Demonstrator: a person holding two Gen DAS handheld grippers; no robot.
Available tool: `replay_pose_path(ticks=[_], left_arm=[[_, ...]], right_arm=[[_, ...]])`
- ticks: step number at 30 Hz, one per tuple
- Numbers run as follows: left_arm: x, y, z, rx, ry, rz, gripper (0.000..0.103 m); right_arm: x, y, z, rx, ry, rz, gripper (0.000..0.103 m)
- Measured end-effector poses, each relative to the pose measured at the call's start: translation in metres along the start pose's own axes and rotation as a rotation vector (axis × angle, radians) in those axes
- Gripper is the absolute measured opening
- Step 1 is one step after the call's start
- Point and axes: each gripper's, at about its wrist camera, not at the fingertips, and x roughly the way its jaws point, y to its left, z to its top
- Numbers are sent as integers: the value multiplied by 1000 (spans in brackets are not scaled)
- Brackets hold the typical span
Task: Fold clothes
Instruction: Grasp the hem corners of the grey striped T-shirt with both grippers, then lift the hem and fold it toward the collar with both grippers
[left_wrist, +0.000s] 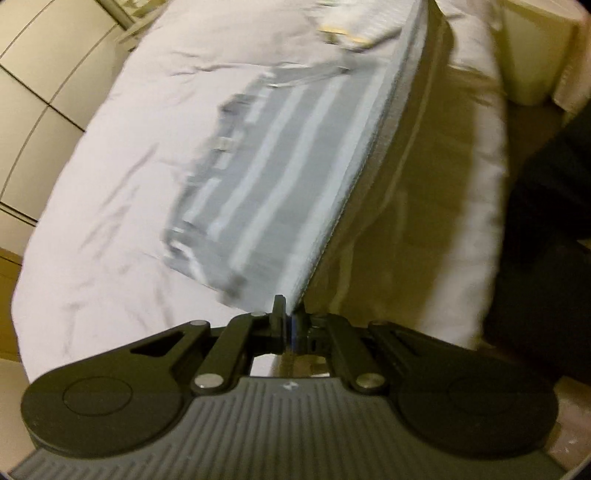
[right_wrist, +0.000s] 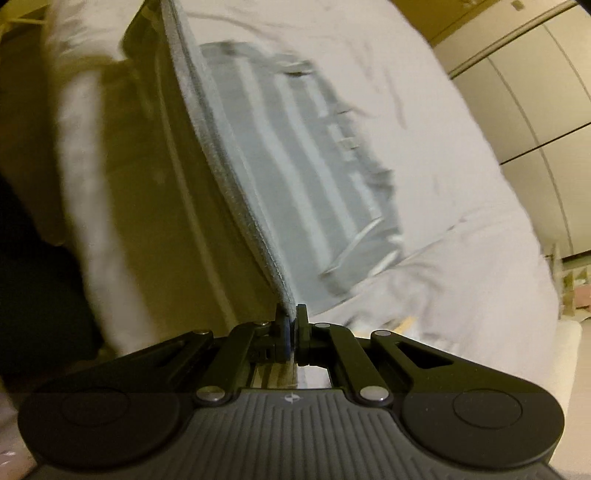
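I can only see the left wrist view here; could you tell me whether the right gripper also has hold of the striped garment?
Observer: Yes, the right gripper is shut on the hem edge of the grey striped garment.
Operator: Thank you. Is anything lying on the bed near that gripper?
Observer: A crumpled light cloth with a yellowish mark lies just beside it on the white bedsheet.
Operator: And what is beyond the bed on that side?
Observer: Pale cabinet doors stand behind the bed's far edge.
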Motion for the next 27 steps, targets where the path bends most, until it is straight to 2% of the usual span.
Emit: replay_pose_path(ticks=[4, 7, 11, 17, 20, 27], left_arm=[[36, 54, 33, -52, 20, -14, 1], [74, 83, 49, -107, 67, -20, 1], [123, 116, 63, -200, 125, -52, 1], [187, 144, 71, -274, 192, -99, 1], [209, 154, 68, -313, 207, -131, 1], [244, 166, 62, -316, 219, -188, 2]], right_arm=[[53, -67, 26, 45, 5, 39, 0], [100, -111, 41, 62, 4, 82, 0], [156, -143, 50, 93, 26, 150, 0], [223, -172, 54, 134, 65, 230, 0], [238, -177, 57, 151, 81, 239, 0], [272, -189, 62, 188, 117, 256, 0]])
